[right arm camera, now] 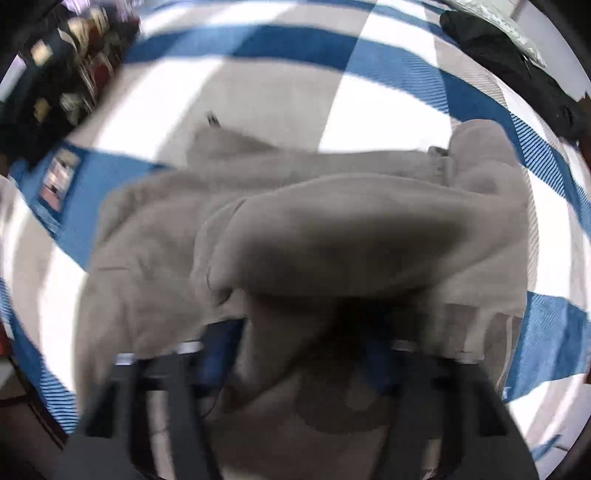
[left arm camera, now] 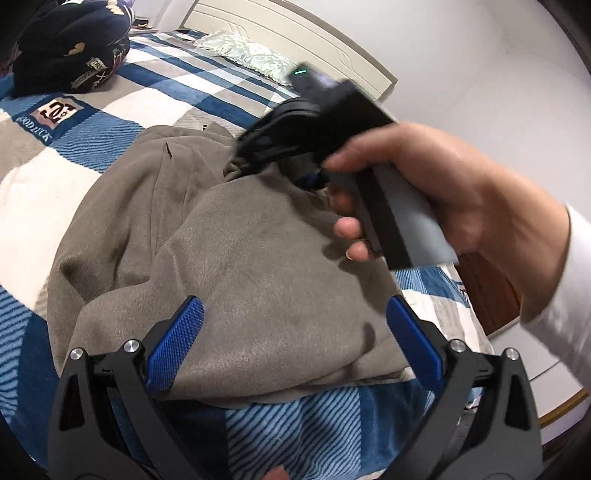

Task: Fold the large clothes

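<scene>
- Left gripper (left arm camera: 295,343): jaws wide apart, empty, over the grey garment's (left arm camera: 236,258) near hem.
- Right gripper (right arm camera: 295,354): blurred, fingers clamped on a garment fold.
- Garment lies rumpled mid-bed on the plaid blanket (left arm camera: 66,177).

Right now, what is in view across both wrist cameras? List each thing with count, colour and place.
Large soft fleece garment: one, grey-brown, partly folded in the middle of the bed.
Checked woven bedspread: one, blue, white and grey, under the garment.
Dark embroidered clothing pile: one, navy with pale patches, far left of the bed.
Patterned pillow: one, pale green-grey, by the headboard.
Headboard: one, cream, against the white wall.
Black clothing: one, far right in the right wrist view.
Left gripper: black with blue pads, open over the garment's near edge.
Right gripper: black, pinching a fold of the garment.
Right hand: one, white sleeve, holding the right gripper.
</scene>
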A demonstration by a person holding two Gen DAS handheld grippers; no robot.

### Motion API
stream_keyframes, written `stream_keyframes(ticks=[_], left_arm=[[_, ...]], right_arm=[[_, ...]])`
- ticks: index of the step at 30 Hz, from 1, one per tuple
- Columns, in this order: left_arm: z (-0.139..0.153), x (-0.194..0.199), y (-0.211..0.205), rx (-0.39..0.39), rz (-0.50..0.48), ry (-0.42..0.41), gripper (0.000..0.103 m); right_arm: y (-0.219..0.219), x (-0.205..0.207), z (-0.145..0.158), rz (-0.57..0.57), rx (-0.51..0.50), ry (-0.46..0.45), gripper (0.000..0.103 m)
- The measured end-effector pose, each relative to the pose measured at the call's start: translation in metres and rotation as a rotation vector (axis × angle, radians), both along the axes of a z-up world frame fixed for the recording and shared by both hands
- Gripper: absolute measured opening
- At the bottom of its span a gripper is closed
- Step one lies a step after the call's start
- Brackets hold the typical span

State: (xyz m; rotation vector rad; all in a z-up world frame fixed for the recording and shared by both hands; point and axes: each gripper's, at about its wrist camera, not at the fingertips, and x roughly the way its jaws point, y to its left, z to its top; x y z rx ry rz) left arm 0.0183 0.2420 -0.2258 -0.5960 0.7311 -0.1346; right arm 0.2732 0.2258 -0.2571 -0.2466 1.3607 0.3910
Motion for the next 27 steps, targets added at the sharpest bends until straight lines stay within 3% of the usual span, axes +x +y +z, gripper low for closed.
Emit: stream_keyframes(ticks=[2, 5, 10, 15, 20, 24, 27], left_arm=[[0.002, 0.001, 0.001, -0.007, 0.004, -0.006, 0.097], [0.003, 0.001, -0.001, -0.001, 0.01, -0.009, 0.097], [0.01, -0.004, -0.004, 0.02, 0.012, -0.038, 0.097], [0.014, -0.005, -0.007, 0.055, 0.012, -0.049, 0.097], [0.012, -0.007, -0.005, 0.065, 0.039, -0.033, 0.097], [0.008, -0.012, -0.004, 0.096, 0.067, -0.005, 0.097], [-0.005, -0.009, 0.0, 0.076, 0.074, 0.061, 0.097]], right_arm=[[-0.014, 0.001, 0.005, -0.032, 0.078, 0.02, 0.025], [-0.021, -0.001, 0.011, -0.017, 0.151, 0.012, 0.017], [-0.035, -0.01, 0.053, -0.007, 0.296, -0.08, 0.013], [-0.024, -0.015, 0.09, 0.047, 0.378, -0.107, 0.01], [0.012, -0.025, 0.119, 0.161, 0.393, -0.116, 0.01], [0.048, -0.032, 0.111, 0.228, 0.381, -0.086, 0.01], [0.076, -0.033, 0.083, 0.259, 0.311, -0.032, 0.01]])
